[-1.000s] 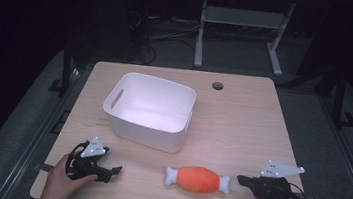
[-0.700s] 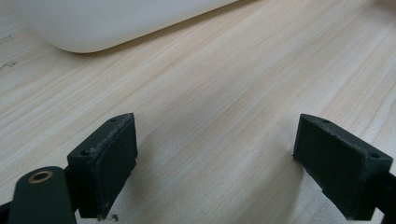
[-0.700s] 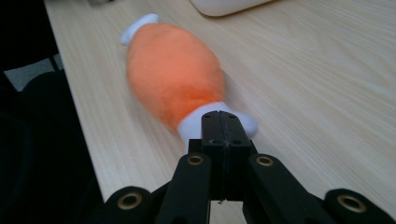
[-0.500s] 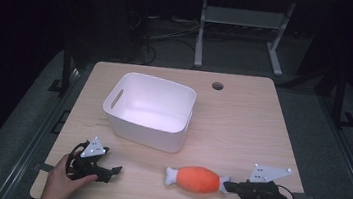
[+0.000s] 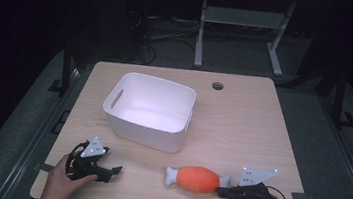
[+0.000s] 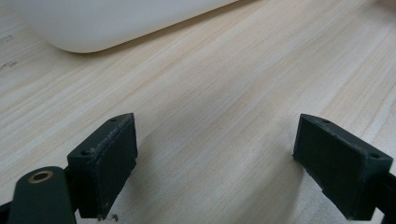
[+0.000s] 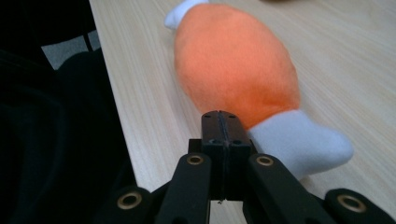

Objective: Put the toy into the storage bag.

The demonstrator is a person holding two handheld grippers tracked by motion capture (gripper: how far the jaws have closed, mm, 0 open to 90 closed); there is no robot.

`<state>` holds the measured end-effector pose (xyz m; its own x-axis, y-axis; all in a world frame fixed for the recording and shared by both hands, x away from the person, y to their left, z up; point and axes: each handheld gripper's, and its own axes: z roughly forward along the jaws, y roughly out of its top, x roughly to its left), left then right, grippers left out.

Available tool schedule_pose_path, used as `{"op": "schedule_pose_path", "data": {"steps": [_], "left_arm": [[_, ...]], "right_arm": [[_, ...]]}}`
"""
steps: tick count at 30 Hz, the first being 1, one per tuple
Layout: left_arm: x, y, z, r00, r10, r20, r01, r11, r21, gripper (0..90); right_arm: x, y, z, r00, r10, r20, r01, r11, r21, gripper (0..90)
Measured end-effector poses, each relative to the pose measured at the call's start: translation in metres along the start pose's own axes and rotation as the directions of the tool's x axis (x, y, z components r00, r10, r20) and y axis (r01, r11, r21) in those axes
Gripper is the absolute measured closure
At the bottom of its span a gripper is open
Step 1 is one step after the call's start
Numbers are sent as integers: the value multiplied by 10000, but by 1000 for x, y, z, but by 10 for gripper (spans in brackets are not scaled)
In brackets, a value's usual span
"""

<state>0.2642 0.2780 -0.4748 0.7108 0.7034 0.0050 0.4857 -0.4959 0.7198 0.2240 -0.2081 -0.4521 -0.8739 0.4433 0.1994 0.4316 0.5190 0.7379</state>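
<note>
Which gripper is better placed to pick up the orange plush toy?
Right. The right gripper, jaws shut, sits at the orange plush toy with white ends; the open left gripper is farther away.

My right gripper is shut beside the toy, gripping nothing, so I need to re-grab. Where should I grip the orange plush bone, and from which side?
Grip the narrow white end nearest the right gripper, coming in from the table's right along the plush bone. It lies flat and lengthwise, its orange belly looks too fat for the jaws, and the neck there is thinnest. Open first; the jaws are shut just beside that end.
</note>
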Motion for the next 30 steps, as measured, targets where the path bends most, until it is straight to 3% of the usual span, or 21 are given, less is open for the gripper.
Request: {"op": "schedule_pose_path", "data": {"steps": [14,30], "left_arm": [[0,0,0,10000,-5,1,5,10000,-2,127],[0,0,0,10000,-5,0,5,10000,-2,127]], "right_arm": [[-13,-4,1,9986,247,465,-257,9995,210,894],[-33,4,5,9951,338,924,-354,9992,158,894]]}}
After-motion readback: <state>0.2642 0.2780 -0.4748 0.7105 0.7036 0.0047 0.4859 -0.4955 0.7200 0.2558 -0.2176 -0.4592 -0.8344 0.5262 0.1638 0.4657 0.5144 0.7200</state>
